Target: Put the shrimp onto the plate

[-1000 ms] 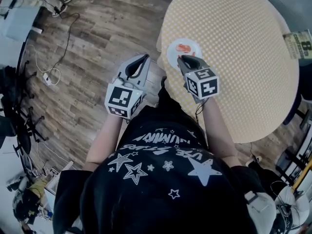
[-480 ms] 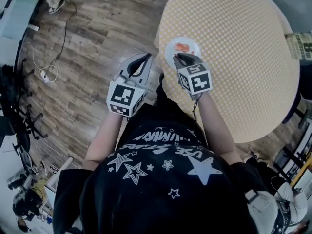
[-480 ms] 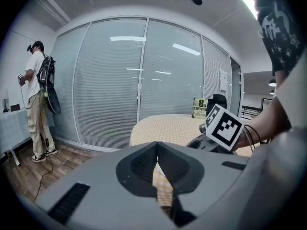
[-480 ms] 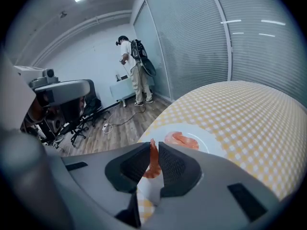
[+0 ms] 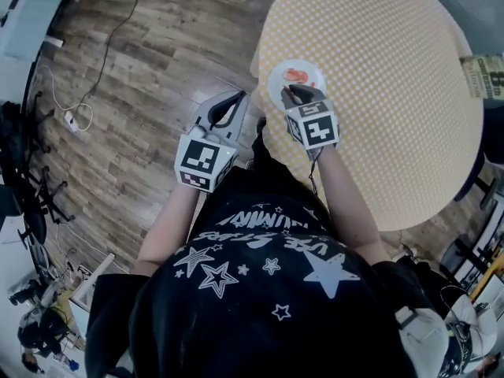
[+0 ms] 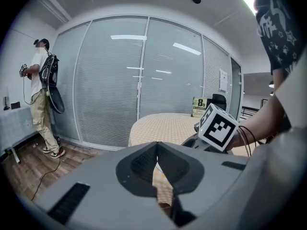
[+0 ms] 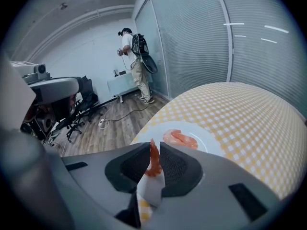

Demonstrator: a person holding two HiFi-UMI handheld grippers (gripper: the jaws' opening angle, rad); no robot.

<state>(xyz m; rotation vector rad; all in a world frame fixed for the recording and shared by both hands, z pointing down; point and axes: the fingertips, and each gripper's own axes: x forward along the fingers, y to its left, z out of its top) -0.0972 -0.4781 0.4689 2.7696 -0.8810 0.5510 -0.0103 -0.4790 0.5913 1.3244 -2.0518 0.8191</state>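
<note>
A white plate (image 5: 309, 91) sits at the near left edge of the round yellow-checked table (image 5: 378, 69), with one orange shrimp (image 5: 297, 76) lying on it. My right gripper (image 5: 293, 91) hangs over the plate's near rim, shut on a second shrimp (image 7: 153, 159) that stands upright between its pads. In the right gripper view the plate (image 7: 207, 142) and the lying shrimp (image 7: 180, 138) are just beyond the jaws. My left gripper (image 5: 239, 97) is beside the table's left edge, over the floor. Its jaws (image 6: 157, 150) are shut with nothing in them.
A printed sign card (image 5: 482, 73) stands at the table's far right edge. Cables and a power strip (image 5: 79, 120) lie on the wooden floor at the left. Another person (image 7: 134, 61) stands by the glass wall, and office chairs (image 7: 67, 109) are off to the left.
My right gripper has shifted slightly left and toward the plate, still holding the shrimp. The left gripper has barely moved.
</note>
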